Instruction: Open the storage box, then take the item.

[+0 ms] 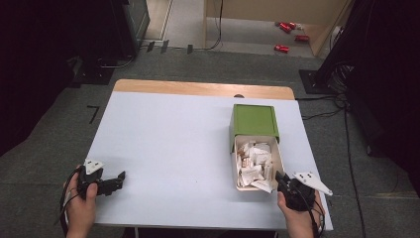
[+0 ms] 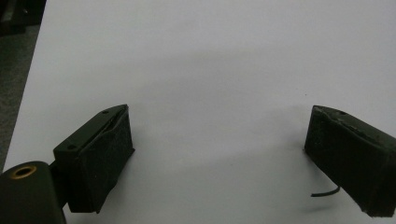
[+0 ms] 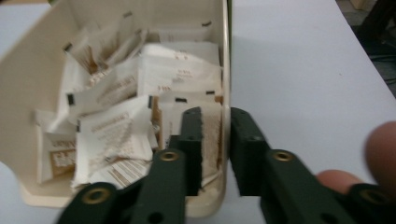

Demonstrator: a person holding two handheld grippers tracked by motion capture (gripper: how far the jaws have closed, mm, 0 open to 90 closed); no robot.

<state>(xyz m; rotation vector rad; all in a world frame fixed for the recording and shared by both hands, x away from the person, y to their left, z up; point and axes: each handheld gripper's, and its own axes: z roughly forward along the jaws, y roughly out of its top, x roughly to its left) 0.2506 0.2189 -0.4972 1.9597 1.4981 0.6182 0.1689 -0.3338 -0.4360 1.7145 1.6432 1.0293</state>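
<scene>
Drawer [image 1: 258, 166] of pale plastic stands pulled out of a green box [image 1: 254, 120] on the right half of the white worktop [image 1: 173, 148], and it is heaped with small white paper packets [image 1: 255, 161]. From the high view, the right tool [image 1: 280, 177] sits at the near right corner of the drawer, held by the person's right hand [image 1: 296, 215] at the worktop's near edge, with a grey three-cornered plate on top. The left tool [image 1: 120, 177] lies low over the bare worktop near its near left corner, well apart from the drawer, held by the left hand [image 1: 79, 208] and pointing to the right. Beyond the worktop's wooden far edge, some red things [image 1: 289, 34] lie on the floor. In the left gripper view, the left tool [image 2: 219, 140] has its two black jaws standing wide apart, with nothing but plain white worktop [image 2: 210, 70] between them. In the right gripper view, the right tool [image 3: 224, 140] straddles the drawer's right wall [image 3: 226, 70]: one jaw is inside, over the packets [image 3: 140, 102], the other outside over the worktop [image 3: 299, 70]. The jaws stand a little apart, with the thin wall in the narrow gap; whether the pads press on it I cannot tell. Fingertips [image 3: 383, 144] of the holding hand show at the lower right edge.
</scene>
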